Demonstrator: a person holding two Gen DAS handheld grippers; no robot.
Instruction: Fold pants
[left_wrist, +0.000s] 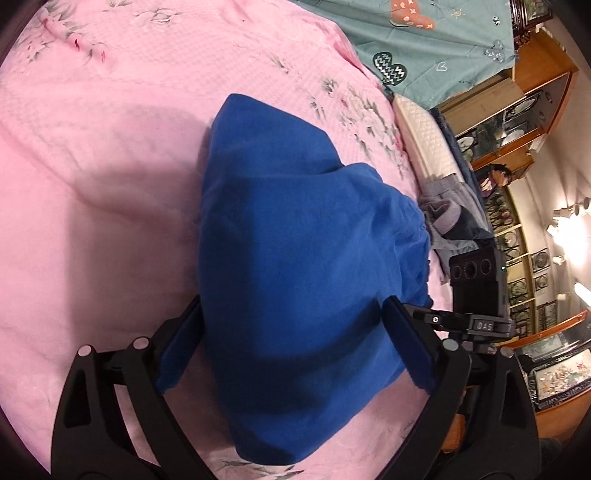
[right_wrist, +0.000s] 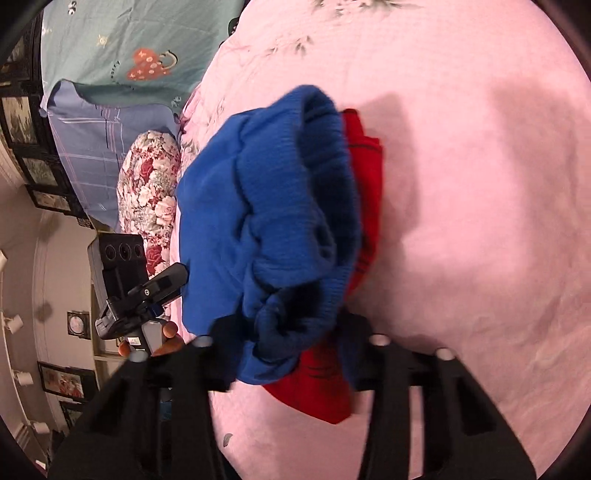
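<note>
Your left tool (left_wrist: 291, 354): spread wide, straddling the blue pants (left_wrist: 303, 258).
Your right tool (right_wrist: 284, 354): pinching the pants' waistband (right_wrist: 295, 325).
Bed (left_wrist: 92, 221): carries the pants.

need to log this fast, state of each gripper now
left gripper: open, blue pants between its fingers
right gripper: closing around the pants, grip unclear
</note>
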